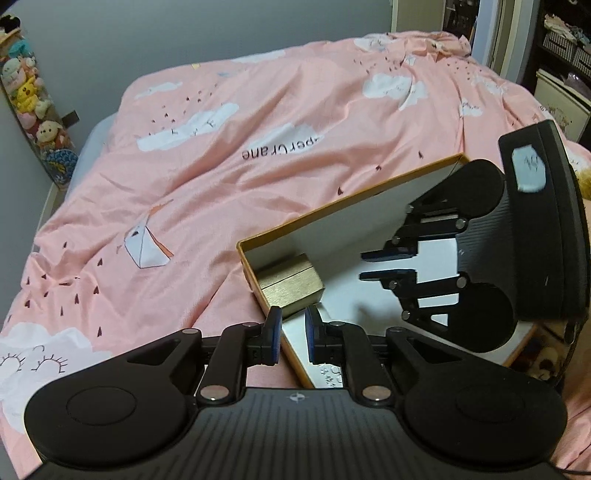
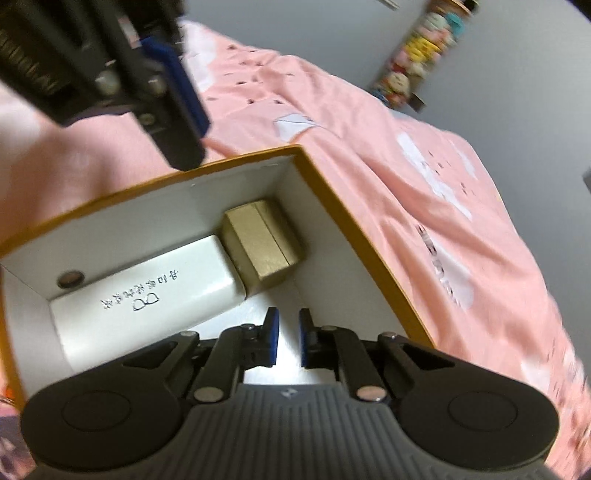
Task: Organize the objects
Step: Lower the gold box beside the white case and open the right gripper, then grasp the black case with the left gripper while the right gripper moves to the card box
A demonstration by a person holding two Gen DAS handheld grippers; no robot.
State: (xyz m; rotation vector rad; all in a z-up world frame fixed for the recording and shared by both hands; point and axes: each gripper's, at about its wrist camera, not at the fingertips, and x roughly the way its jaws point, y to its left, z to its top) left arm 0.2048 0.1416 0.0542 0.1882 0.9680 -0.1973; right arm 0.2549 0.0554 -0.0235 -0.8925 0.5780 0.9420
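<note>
On pink duvet (image 1: 258, 155), orange box (image 2: 362, 236), grey wall (image 1: 147, 33)

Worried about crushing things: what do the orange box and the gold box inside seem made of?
Orange box: likely matte cardboard, with thin straight walls and a white inner face. Gold box: probably rigid card wrapped in brushed metallic paper, showing fine streaks and a lid seam.

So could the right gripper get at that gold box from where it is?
Probably yes. The right gripper hangs over the open tray, with bare floor between its shut tips and the gold box. The white case lies to one side. The jaws would need to open first.
</note>
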